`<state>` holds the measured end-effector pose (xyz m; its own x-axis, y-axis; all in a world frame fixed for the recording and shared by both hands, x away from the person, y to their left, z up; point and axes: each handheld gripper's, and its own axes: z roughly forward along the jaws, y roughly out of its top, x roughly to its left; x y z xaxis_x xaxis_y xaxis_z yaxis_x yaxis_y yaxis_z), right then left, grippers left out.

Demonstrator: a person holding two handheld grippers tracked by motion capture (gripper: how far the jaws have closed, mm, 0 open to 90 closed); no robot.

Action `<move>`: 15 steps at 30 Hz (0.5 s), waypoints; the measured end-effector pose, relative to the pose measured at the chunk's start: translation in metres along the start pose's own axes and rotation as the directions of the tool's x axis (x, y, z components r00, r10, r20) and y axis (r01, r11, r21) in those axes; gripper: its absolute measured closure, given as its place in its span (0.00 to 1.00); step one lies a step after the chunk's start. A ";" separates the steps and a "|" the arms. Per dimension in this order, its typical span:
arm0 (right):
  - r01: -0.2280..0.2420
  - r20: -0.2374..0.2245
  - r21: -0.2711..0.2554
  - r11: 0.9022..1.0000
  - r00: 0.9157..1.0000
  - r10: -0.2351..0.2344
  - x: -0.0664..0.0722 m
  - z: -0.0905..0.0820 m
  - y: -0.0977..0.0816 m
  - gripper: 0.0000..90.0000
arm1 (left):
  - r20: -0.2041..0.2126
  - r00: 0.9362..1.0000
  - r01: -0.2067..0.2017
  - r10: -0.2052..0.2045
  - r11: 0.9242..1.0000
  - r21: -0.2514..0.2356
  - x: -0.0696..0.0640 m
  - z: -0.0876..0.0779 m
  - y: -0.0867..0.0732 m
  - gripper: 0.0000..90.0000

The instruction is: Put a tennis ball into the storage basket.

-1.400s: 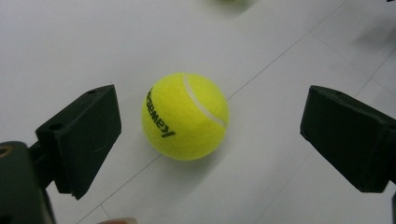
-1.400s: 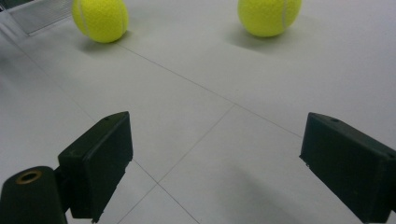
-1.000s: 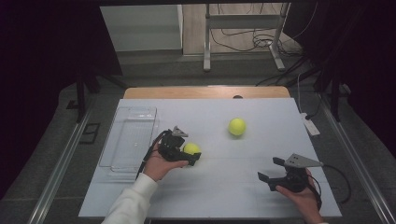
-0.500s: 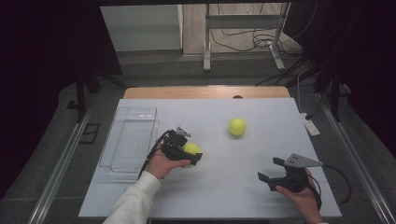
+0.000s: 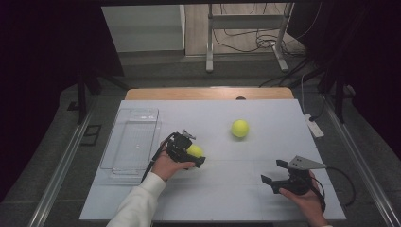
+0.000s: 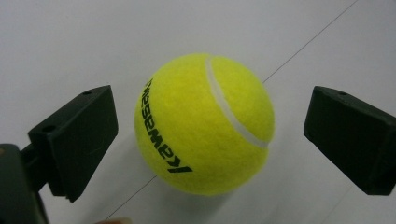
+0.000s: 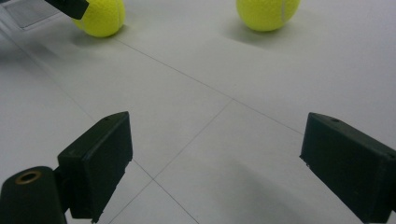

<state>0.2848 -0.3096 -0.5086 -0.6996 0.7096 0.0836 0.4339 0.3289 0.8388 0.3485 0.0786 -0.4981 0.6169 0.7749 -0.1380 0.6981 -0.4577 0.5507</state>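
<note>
On the white surface (image 5: pixel 227 189): left tongs (image 6: pixel 208 135) spread wide around nearer tennis ball (image 6: pixel 204 123), untouching, needing closure next; right tongs (image 7: pixel 224 163) open, idle, empty.

A second yellow felt tennis ball (image 5: pixel 240 128) lies on the pale grey table top (image 5: pixel 265 146), right of centre and toward the far side. A clear plastic rectangular tray (image 5: pixel 131 143) sits along the table's left edge, its long side running near to far. A small white oblong device (image 5: pixel 313 126) rests at the right edge.
</note>
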 end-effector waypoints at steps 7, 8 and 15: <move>0.001 -0.001 0.003 1.000 1.000 -0.001 0.000 0.000 0.000 0.11 | -0.011 1.000 0.006 -0.006 0.999 0.031 0.000 0.007 0.000 0.08; 0.001 -0.001 0.003 1.000 1.000 -0.001 0.000 0.000 0.000 0.10 | -0.016 1.000 0.005 -0.005 0.999 0.036 0.000 0.007 0.000 0.10; 0.000 0.002 0.009 1.000 1.000 0.000 0.000 0.001 0.000 0.10 | -0.030 1.000 -0.003 0.004 0.999 0.039 0.000 0.009 -0.001 0.28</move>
<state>0.2851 -0.3094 -0.5092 -0.6989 0.7104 0.0824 0.4387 0.3349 0.8339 0.3508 0.0752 -0.5056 0.6087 0.7856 -0.1111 0.7101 -0.4768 0.5181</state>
